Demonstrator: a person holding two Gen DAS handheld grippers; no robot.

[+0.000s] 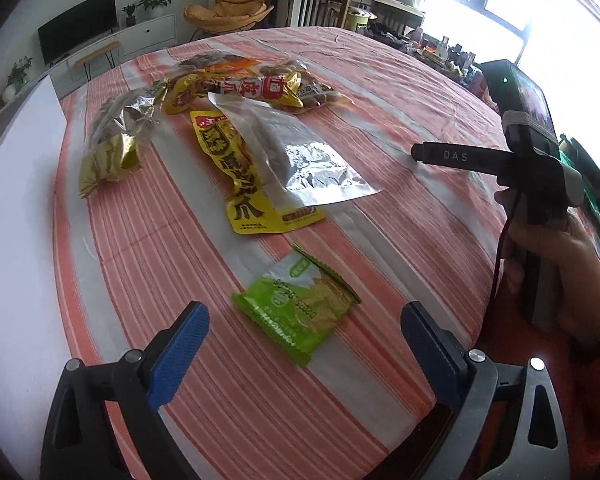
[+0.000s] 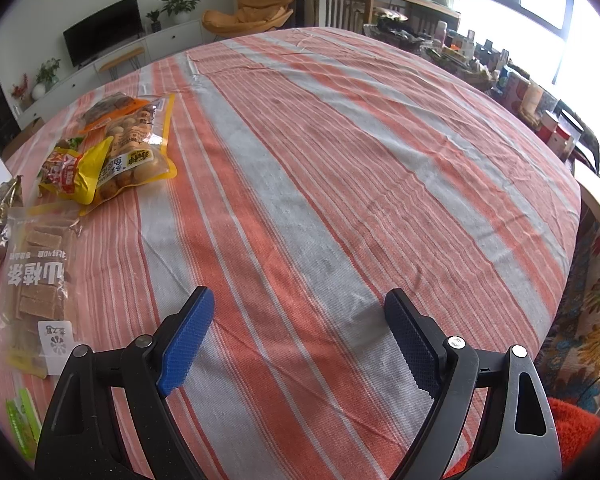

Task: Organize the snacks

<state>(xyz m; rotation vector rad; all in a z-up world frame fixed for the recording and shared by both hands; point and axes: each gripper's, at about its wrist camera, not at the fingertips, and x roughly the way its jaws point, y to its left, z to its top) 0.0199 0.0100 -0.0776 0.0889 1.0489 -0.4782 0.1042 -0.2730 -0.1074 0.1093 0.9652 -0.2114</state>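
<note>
1. The left tongs [image 1: 304, 344] are open, with both blue pads spread wide in the lower part of the left wrist view, and they hold nothing.
2. A green snack packet [image 1: 296, 308] lies flat on the table [image 1: 380, 92] between the two pads, a little above them in the frame and nearer to the right pad; it does not touch either one.
3. Higher in the same view, a clear bag [image 1: 300, 156] lies partly over a yellow packet [image 1: 240, 172].
4. Above these, in the upper middle of the frame, there is a pile of yellow and orange snack bags [image 1: 252, 84], and a gold crinkled bag [image 1: 116, 140] lies at the left of it.
5. The right tongs [image 2: 300, 340] are also open and empty, over the bare striped cloth in the lower middle of the right wrist view.
6. In this view all snacks are at the left edge of the frame, well apart from the right tongs: a bag of brown bars [image 2: 40, 280] in the lower left and the pile above it.
</note>
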